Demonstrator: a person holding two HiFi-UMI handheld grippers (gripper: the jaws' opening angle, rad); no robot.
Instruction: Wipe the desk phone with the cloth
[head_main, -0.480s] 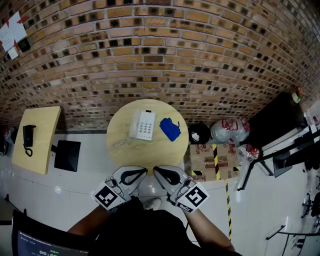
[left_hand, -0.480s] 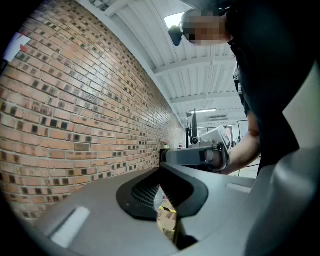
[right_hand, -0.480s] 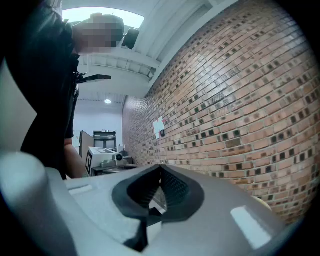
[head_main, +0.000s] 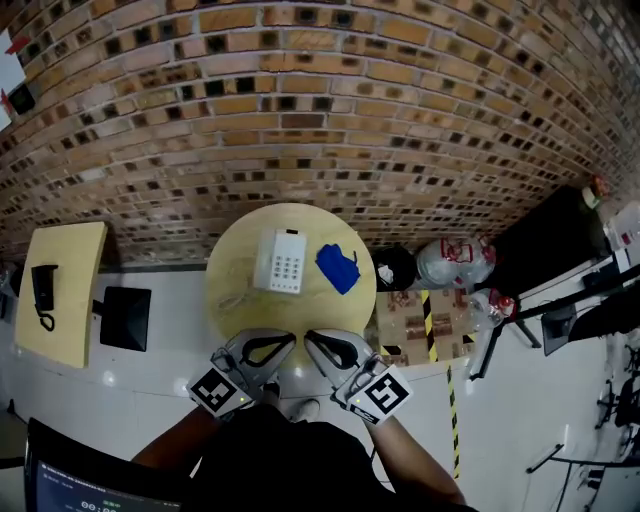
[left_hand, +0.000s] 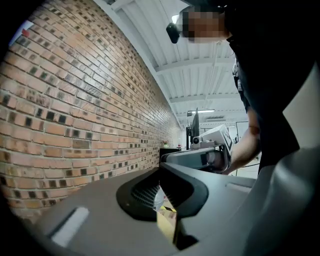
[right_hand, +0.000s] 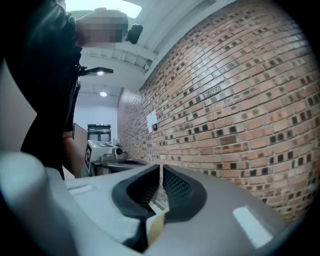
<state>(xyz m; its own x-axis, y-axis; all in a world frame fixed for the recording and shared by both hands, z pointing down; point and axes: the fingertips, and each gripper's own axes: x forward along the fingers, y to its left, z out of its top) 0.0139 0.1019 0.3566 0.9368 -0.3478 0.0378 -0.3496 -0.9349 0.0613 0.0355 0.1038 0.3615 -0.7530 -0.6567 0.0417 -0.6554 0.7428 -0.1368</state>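
A white desk phone (head_main: 281, 260) lies on the round wooden table (head_main: 240, 262), left of centre, its coiled cord trailing toward the left edge. To the phone's right a crumpled blue cloth (head_main: 337, 267) rests on the tabletop. My left gripper (head_main: 288, 339) and right gripper (head_main: 311, 337) hang side by side near my body, just short of the table's near edge, tips nearly touching. Both are shut with nothing between the jaws. The left gripper view (left_hand: 160, 172) and the right gripper view (right_hand: 161, 167) point along the brick wall and show neither phone nor cloth.
A brick wall (head_main: 320, 120) runs behind the table. A yellow side table (head_main: 75, 300) at the left carries a black handset (head_main: 41, 290), with a black square object (head_main: 125, 318) beside it. Right of the round table sit a black bin (head_main: 397, 268), plastic bags (head_main: 452, 262) and a hazard-taped cardboard box (head_main: 420, 312).
The head view has shifted a little, so the table and the phone sit slightly further left. Both grippers stay shut in about the same place.
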